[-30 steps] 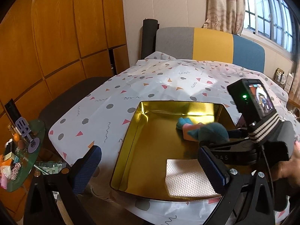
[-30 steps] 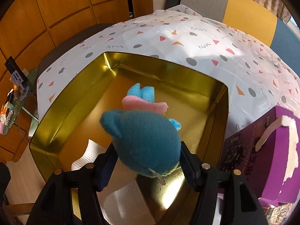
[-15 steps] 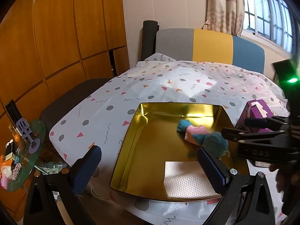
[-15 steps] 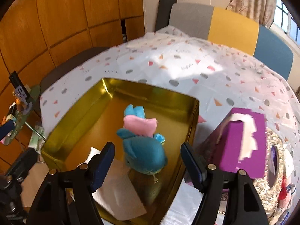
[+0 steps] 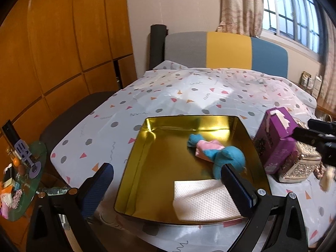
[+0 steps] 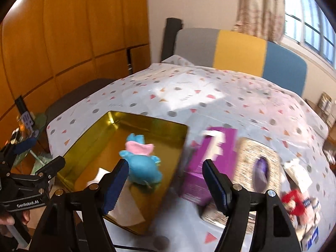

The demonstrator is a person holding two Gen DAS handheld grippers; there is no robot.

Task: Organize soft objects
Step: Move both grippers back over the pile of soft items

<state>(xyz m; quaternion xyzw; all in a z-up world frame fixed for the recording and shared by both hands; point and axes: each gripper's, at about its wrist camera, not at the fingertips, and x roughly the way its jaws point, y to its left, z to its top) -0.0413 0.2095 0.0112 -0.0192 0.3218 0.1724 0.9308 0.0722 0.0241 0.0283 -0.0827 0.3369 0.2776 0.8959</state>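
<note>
A home, a lived-in room. Shown by wood-panelled cupboards, a padded backrest in grey, yellow and blue against the wall, and a curtain beside a barred window. In the middle, a table under a confetti-print cloth, bearing a gold tin, a purple box and a sparkly case. Off to one side, a small glass stand cluttered with trinkets.

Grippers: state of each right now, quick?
Left gripper: open, nothing held.
Right gripper: open, empty; the blue plush toy lies in the gold tin.
</note>
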